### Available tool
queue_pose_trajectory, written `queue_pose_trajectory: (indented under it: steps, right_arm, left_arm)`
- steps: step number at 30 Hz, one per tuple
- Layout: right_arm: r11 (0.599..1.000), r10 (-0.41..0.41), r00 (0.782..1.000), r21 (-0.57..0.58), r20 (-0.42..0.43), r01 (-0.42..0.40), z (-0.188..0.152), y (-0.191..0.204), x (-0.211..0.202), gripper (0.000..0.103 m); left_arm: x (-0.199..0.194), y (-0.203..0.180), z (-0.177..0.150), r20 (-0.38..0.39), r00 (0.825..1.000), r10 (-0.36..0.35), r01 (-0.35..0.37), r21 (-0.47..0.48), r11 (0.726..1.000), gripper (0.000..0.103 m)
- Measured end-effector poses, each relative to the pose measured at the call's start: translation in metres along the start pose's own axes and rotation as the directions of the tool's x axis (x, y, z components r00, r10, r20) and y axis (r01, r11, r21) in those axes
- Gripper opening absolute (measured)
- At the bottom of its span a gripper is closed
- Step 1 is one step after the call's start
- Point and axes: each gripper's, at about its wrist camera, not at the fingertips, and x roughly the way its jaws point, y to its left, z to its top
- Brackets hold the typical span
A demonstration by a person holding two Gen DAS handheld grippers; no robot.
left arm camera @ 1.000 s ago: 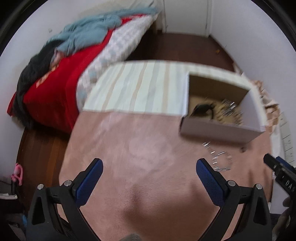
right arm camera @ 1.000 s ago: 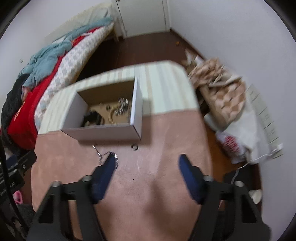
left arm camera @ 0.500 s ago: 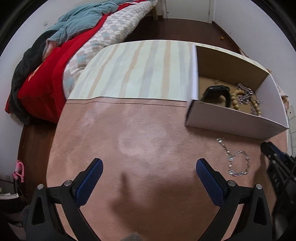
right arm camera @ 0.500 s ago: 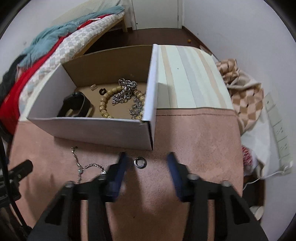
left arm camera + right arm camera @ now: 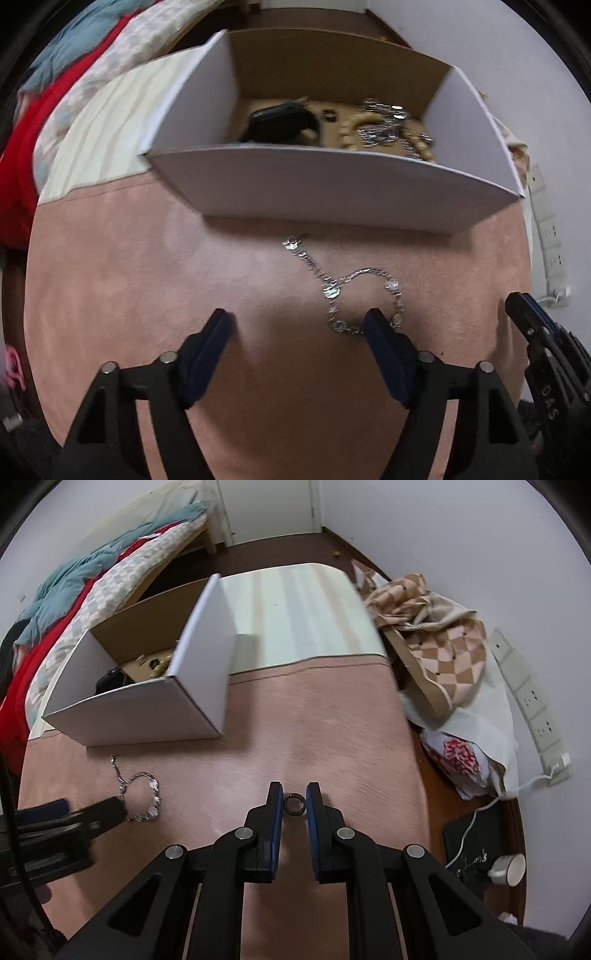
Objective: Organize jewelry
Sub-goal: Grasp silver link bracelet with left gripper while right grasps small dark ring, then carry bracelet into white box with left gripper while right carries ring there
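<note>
A white cardboard box [image 5: 332, 184] [image 5: 147, 709] sits on the pink cloth and holds a black band [image 5: 280, 122], beads and silver chains [image 5: 384, 122]. A silver chain bracelet [image 5: 351, 291] [image 5: 140, 794] lies on the cloth in front of the box. My left gripper [image 5: 299, 325] is open, low over the cloth, its right finger [image 5: 380, 332] touching the bracelet's loop. A small dark ring [image 5: 294, 804] stands between the pads of my right gripper [image 5: 294, 801], which is nearly closed around it; contact is unclear.
A striped cream cloth [image 5: 295, 609] covers the table's far half. A bed with red and teal bedding [image 5: 74, 602] is to the left. Checked fabric and bags [image 5: 443, 657], a power strip [image 5: 532, 701] and a cup [image 5: 509, 866] lie right of the table.
Both grippers moved down and forward. The left one came up to the bracelet and narrowed a little. The right one closed in around the small ring.
</note>
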Motion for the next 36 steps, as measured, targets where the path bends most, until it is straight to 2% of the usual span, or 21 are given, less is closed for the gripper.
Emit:
queue_pose_trajectory:
  steps: [1,2,3,4,5,7,13,18,23,26,31,36]
  right_arm:
    - [1.000,0.003,1.000,0.011,-0.002,-0.003,-0.001,-0.004,-0.002,0.013]
    - [1.000,0.004,1.000,0.018,-0.004,-0.004,-0.002,-0.006,-0.004,0.013]
    - [1.000,0.002,1.000,0.021,-0.002,-0.002,-0.003,-0.008,-0.006,0.013]
    - [1.000,0.000,1.000,0.021,0.002,0.000,-0.004,-0.008,-0.009,0.013]
    - [1.000,0.001,1.000,0.021,0.007,-0.001,-0.003,-0.008,-0.011,0.013]
    - [1.000,0.007,1.000,0.029,0.014,-0.007,-0.003,-0.010,-0.016,0.013]
    - [0.998,0.043,0.998,0.048,0.046,-0.045,0.003,-0.008,-0.034,0.013]
    - [0.994,0.093,0.993,0.050,0.078,-0.097,0.011,-0.002,-0.056,0.013]
    - [0.985,0.164,0.981,0.031,0.102,-0.167,0.028,0.010,-0.079,0.013]
    - [0.976,0.214,0.970,0.018,0.115,-0.217,0.042,0.020,-0.094,0.013]
    - [0.963,0.270,0.954,-0.009,0.134,-0.271,0.072,0.033,-0.109,0.013]
    - [0.952,0.307,0.947,-0.021,0.092,-0.307,0.109,0.047,-0.093,0.013]
  left_arm:
    - [-0.001,-0.002,0.000,0.008,1.000,0.005,-0.006,0.011,1.000,0.064]
    - [-0.002,-0.003,0.000,0.020,1.000,0.010,-0.010,0.019,1.000,0.048]
    - [-0.005,-0.004,-0.001,0.038,0.999,0.013,-0.014,0.034,0.999,0.037]
    - [-0.007,-0.004,-0.001,0.044,0.999,0.004,-0.006,0.039,0.999,0.016]
    - [-0.007,-0.003,-0.001,0.039,0.999,-0.011,0.010,0.035,0.999,0.004]
    - [-0.008,0.005,0.001,0.023,0.998,-0.057,0.057,0.013,0.998,0.003]
    - [-0.020,0.030,-0.009,0.020,0.997,-0.079,0.080,-0.036,0.996,0.003]
    - [-0.054,0.045,-0.016,0.061,0.992,-0.115,0.118,-0.046,0.992,0.003]
    - [-0.096,0.055,-0.011,0.121,0.978,-0.172,0.178,-0.037,0.983,0.003]
    - [-0.125,0.058,0.001,0.169,0.963,-0.211,0.218,-0.022,0.976,0.002]
    - [-0.158,0.056,0.051,0.242,0.939,-0.246,0.247,0.028,0.969,0.003]
    - [-0.151,0.050,0.094,0.260,0.938,-0.228,0.222,0.053,0.974,0.002]
